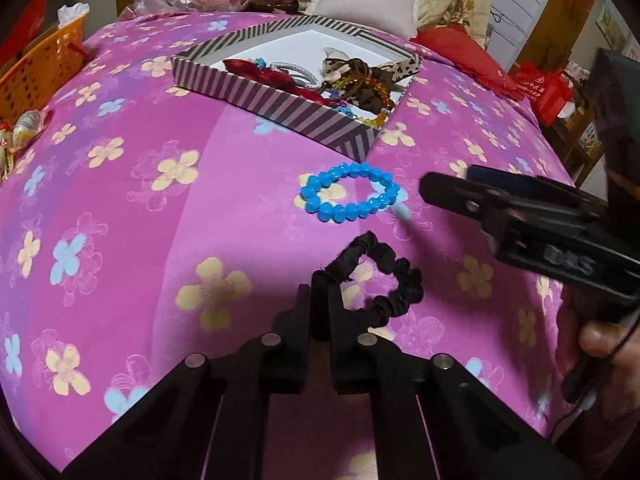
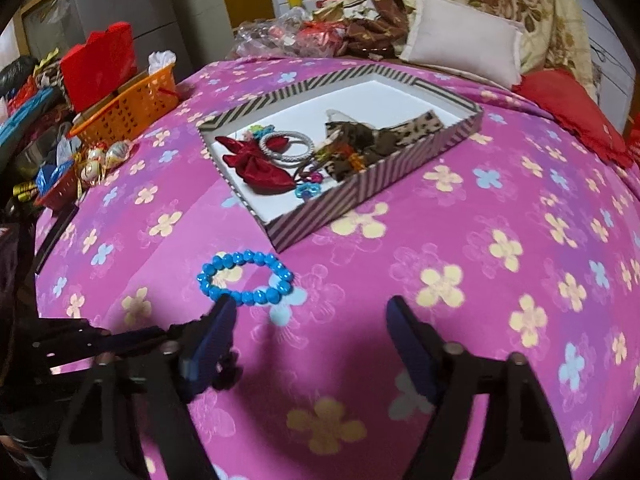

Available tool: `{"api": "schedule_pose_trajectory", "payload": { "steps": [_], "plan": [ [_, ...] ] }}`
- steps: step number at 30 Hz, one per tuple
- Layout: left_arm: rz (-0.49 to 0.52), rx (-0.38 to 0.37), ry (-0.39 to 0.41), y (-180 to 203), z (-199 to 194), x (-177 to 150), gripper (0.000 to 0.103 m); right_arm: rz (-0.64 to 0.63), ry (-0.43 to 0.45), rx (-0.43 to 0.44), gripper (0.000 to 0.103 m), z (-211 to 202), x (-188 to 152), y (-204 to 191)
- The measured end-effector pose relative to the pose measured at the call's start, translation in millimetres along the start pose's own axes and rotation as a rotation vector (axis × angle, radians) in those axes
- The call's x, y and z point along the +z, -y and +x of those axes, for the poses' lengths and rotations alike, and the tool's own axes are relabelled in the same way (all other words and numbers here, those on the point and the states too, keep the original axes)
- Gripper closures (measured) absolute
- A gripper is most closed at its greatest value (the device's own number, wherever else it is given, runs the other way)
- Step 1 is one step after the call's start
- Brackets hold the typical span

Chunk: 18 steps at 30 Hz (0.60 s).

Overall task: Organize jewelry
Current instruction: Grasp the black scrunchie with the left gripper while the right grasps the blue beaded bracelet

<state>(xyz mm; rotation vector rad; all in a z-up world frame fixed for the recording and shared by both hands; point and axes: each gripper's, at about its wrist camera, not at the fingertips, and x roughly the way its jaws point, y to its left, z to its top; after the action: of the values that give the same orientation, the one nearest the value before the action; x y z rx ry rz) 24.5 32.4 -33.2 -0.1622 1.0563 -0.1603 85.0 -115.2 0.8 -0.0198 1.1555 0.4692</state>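
A blue bead bracelet [image 1: 349, 192] lies on the pink flowered bedspread, just in front of a striped tray [image 1: 280, 108]. It also shows in the right wrist view [image 2: 245, 279], near the left fingertip. A black scrunchie [image 1: 374, 276] lies nearer; my left gripper [image 1: 320, 300] is shut on its left edge. The striped tray [image 2: 360, 196] holds a red bow [image 2: 256, 160], hair ties and leopard ribbons. My right gripper [image 2: 310, 312] is open and empty, just short of the bracelet. It appears from the side in the left wrist view [image 1: 440, 188].
An orange basket [image 2: 128, 108] and a red box [image 2: 100, 64] stand at the bed's left edge with small ornaments. A white pillow [image 2: 464, 36] and red cushion [image 2: 572, 112] lie behind the tray. Clutter piles at the far side.
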Motion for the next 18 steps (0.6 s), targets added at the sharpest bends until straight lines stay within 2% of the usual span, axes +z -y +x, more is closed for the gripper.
{"api": "schedule_pose_trajectory", "payload": {
  "steps": [2,8,12,14,16,17,18],
  "plan": [
    [0.003,0.002,0.004,-3,-3,-1,0.103,-0.002,-0.015,0.014,0.046,10,3,-3],
    [0.001,0.008,0.008,-12,-13,-1,0.103,-0.058,-0.032,0.026,0.05,29,11,-17],
    [-0.009,0.006,0.005,-15,-12,0,0.103,-0.105,-0.067,0.019,0.069,44,15,-25],
    [-0.013,0.004,-0.001,-16,-10,0,0.103,-0.13,-0.062,0.002,0.073,46,15,-27],
    [-0.017,0.004,-0.006,-16,-8,-1,0.103,-0.161,-0.058,-0.025,0.083,46,14,-30],
    [-0.019,0.006,-0.006,-16,-7,-1,0.103,-0.169,-0.058,-0.03,0.092,45,13,-31],
    [-0.02,0.007,-0.006,-16,-6,-1,0.103,-0.175,-0.055,-0.03,0.092,44,12,-30]
  ]
}}
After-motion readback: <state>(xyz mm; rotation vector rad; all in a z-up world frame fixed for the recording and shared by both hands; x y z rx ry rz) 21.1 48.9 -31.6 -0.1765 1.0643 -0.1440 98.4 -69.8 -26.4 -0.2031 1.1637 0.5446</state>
